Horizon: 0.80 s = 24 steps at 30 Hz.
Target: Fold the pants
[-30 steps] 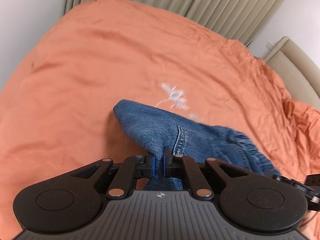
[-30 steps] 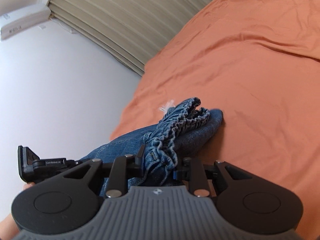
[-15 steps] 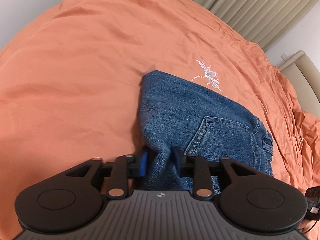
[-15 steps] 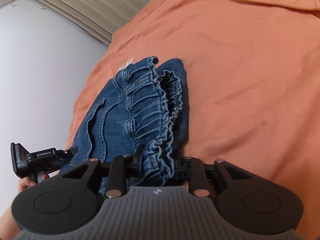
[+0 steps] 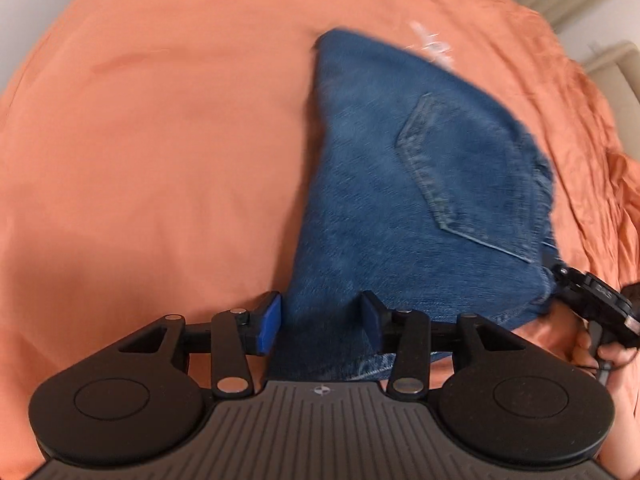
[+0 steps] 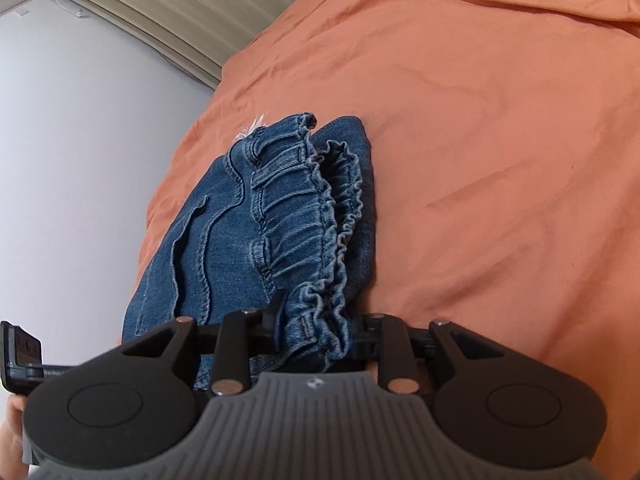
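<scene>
The bed (image 5: 160, 140) carries the jeans (image 5: 400, 168) as a folded stack, pocket side up, lying flat on the orange cover near its white embroidery. Your job now looks like releasing the fold cleanly, so let the stack settle before you pull either tool away.

Your left gripper (image 5: 318, 324) is opening; denim sits between its blue pads (image 5: 269, 322) but they no longer pinch it. Lift that tool straight back along the cloth so a pad does not drag the top layer off square.

Your right gripper (image 6: 316, 330) is narrowly closed on the gathered waistband (image 6: 320, 240), bunched ruffles pinched at the near end. Open it only once the waistband edges lie stacked over the lower layer, then back out low.
</scene>
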Each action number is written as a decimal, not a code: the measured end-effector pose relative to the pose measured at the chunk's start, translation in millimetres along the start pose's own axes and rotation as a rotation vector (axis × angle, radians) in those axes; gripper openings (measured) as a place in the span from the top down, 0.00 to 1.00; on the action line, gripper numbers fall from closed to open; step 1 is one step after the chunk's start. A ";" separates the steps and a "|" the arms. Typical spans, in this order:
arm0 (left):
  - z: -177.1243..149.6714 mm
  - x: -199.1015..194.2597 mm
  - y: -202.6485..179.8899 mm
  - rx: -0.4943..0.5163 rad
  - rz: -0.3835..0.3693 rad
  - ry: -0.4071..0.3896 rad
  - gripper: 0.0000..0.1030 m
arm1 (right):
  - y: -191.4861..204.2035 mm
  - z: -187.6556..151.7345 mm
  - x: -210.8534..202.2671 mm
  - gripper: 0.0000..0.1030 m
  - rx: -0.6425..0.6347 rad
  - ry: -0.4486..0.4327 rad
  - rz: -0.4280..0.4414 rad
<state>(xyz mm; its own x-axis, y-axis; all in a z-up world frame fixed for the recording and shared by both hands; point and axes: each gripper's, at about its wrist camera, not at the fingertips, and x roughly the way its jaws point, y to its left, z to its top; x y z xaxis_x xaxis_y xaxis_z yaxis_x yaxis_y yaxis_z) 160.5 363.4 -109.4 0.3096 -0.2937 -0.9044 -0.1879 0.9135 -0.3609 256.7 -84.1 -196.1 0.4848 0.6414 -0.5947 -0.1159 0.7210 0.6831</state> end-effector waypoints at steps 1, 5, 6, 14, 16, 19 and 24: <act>-1.1 3.9 0.7 -0.010 0.010 0.000 0.50 | 3.2 -0.1 1.4 0.80 -0.010 0.000 -0.010; 0.7 9.0 -7.2 -0.018 0.066 -0.001 0.51 | 13.4 1.4 3.8 0.76 -0.039 0.009 -0.061; 1.2 5.0 -13.3 -0.003 0.086 -0.008 0.51 | 17.6 3.8 3.7 0.75 -0.051 0.018 -0.078; -22.3 -83.9 -86.8 0.196 0.217 -0.171 0.54 | 60.7 18.7 -26.6 0.53 -0.295 -0.014 -0.153; -29.8 -115.8 -108.5 0.225 0.266 -0.185 0.54 | 76.3 19.1 -39.0 0.49 -0.372 -0.032 -0.150; -43.4 -160.2 -137.5 0.261 0.331 -0.224 0.53 | 102.3 16.5 -61.2 0.44 -0.480 -0.085 -0.143; -78.7 -198.5 -175.2 0.277 0.351 -0.391 0.45 | 135.1 -0.5 -103.4 0.37 -0.577 -0.181 -0.125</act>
<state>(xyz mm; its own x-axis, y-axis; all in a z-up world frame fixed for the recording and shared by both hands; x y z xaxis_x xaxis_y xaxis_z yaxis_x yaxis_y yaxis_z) 58.6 239.5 115.4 0.6031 0.1163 -0.7891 -0.1065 0.9922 0.0648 190.5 -52.9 -42.6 0.6582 0.5250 -0.5395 -0.4748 0.8457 0.2437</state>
